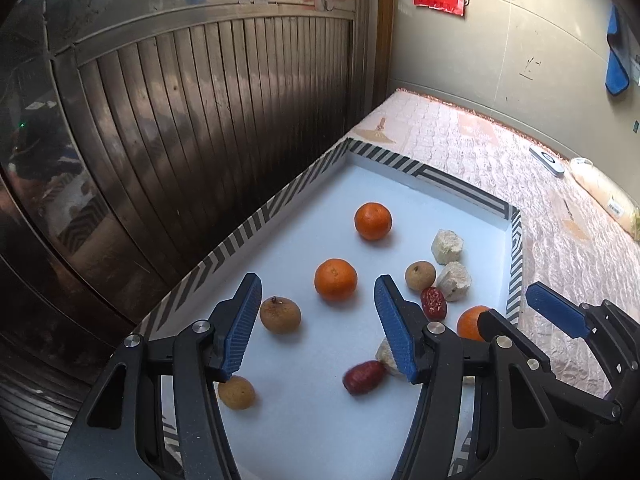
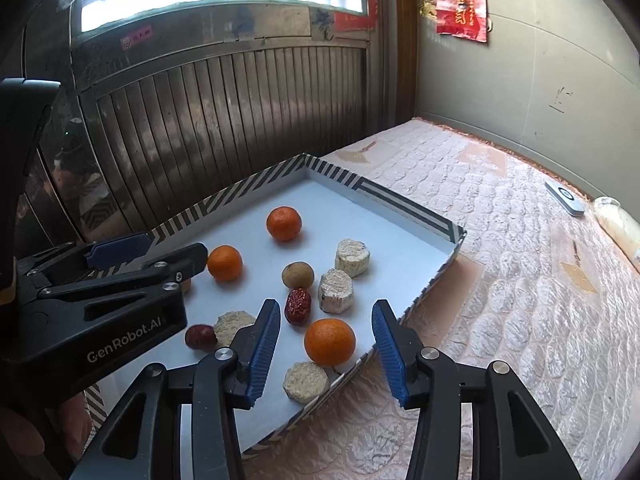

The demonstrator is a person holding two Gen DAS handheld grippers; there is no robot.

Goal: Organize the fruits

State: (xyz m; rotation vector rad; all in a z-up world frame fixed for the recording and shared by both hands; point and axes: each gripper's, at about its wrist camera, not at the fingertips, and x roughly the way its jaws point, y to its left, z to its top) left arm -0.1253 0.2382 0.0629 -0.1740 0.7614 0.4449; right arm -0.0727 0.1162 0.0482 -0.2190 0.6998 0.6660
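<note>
Orange round mandarin (image 2: 329, 341) lies just ahead between the right gripper (image 2: 326, 350)'s wide jaws; left gripper (image 1: 318, 326) gapes wide, empty.

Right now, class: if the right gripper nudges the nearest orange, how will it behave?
The orange looks round, so it will probably roll. The tray floor looks smooth, so little may slow it. The raised rim beside it should likely stop it.

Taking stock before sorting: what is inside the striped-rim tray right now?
Inside the tray: three oranges, two red dates, brown longans and pale chunky pieces. The left gripper hides part of the floor, so the count may be incomplete.
</note>
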